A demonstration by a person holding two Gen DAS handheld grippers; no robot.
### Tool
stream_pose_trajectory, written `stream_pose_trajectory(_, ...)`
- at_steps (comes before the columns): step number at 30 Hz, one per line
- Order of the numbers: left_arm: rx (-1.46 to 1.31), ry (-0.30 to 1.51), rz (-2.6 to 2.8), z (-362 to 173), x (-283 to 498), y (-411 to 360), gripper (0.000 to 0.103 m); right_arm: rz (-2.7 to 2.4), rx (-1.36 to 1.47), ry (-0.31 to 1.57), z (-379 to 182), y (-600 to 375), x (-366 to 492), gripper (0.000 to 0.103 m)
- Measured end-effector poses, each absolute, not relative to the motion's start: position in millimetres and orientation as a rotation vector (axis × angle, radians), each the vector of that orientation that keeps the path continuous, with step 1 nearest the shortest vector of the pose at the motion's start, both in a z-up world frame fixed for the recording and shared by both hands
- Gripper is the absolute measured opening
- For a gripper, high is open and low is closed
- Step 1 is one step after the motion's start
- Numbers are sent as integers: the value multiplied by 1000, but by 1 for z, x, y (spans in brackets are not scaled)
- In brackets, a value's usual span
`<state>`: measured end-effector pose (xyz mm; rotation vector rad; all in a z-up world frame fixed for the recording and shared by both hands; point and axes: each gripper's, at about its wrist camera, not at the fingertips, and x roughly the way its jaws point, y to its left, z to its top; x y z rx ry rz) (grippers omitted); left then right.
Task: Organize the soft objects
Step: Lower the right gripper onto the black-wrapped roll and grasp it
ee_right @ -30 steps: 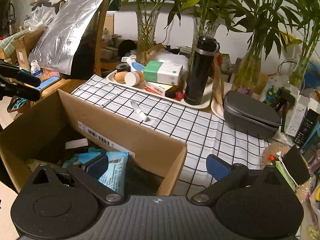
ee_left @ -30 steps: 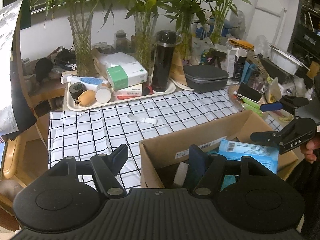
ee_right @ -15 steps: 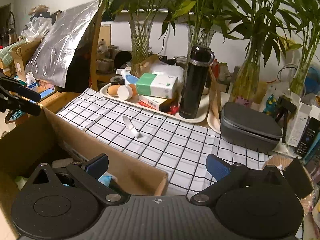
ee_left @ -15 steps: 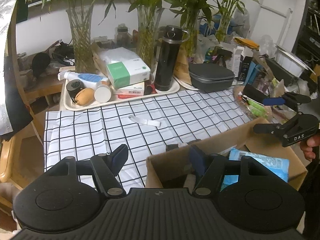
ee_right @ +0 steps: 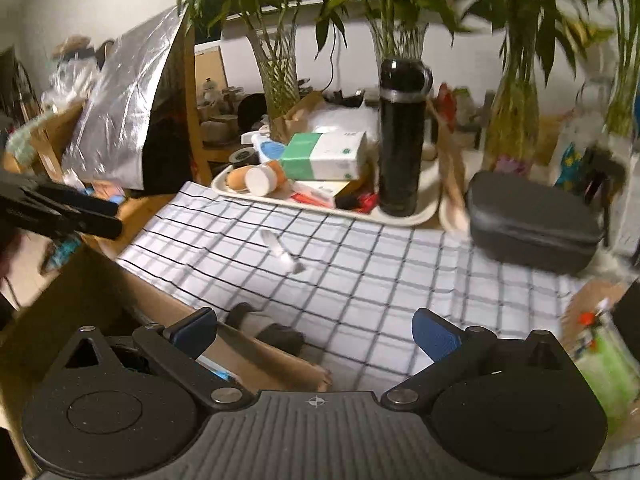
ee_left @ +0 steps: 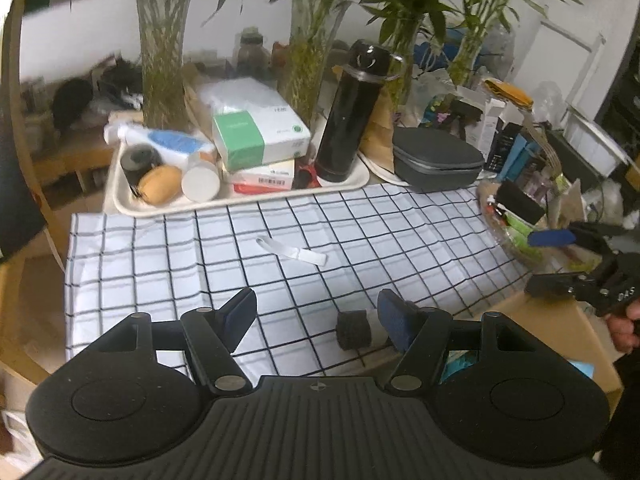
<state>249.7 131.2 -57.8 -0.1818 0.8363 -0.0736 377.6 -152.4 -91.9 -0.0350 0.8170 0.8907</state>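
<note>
**Two empty grippers over a checked cloth, with a rolled sock by a cardboard box**

A small dark rolled sock (ee_left: 353, 329) lies on the checked tablecloth (ee_left: 360, 232), at about 6 o'clock, touching or just beside the rim of a cardboard box (ee_left: 560, 320). The box holds a blue packet, probably gathered soft goods.

The left gripper (ee_left: 318, 314) hovers above the sock, jaws spread wide and holding nothing, likely lined up for a grab. The right gripper (ee_right: 314, 330), also spread and empty, hangs over the box corner at 5 o'clock; its side reads "DAS".

A white strip (ee_left: 292, 252) lies at the cloth's centre. At 12 o'clock a tray (ee_left: 248, 204) keeps clutter together: a green-and-white tissue pack (ee_left: 260, 136), a black flask (ee_left: 352, 120) and a barcoded box, other print too blurred to read. A grey zip case (ee_left: 436, 158) sits at 1 o'clock, with plants in glass vases (ee_left: 164, 52) behind.
</note>
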Motion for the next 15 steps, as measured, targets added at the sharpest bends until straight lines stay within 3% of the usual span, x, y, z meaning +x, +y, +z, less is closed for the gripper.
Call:
stream_pose_trajectory(10, -316, 1040, -144, -97, 286, 147, 66, 925, 189, 1108, -121, -147, 428, 103)
stream_pose_trajectory(15, -374, 1111, -161, -113, 294, 154, 66, 935, 177, 1166, -133, -138, 438, 103)
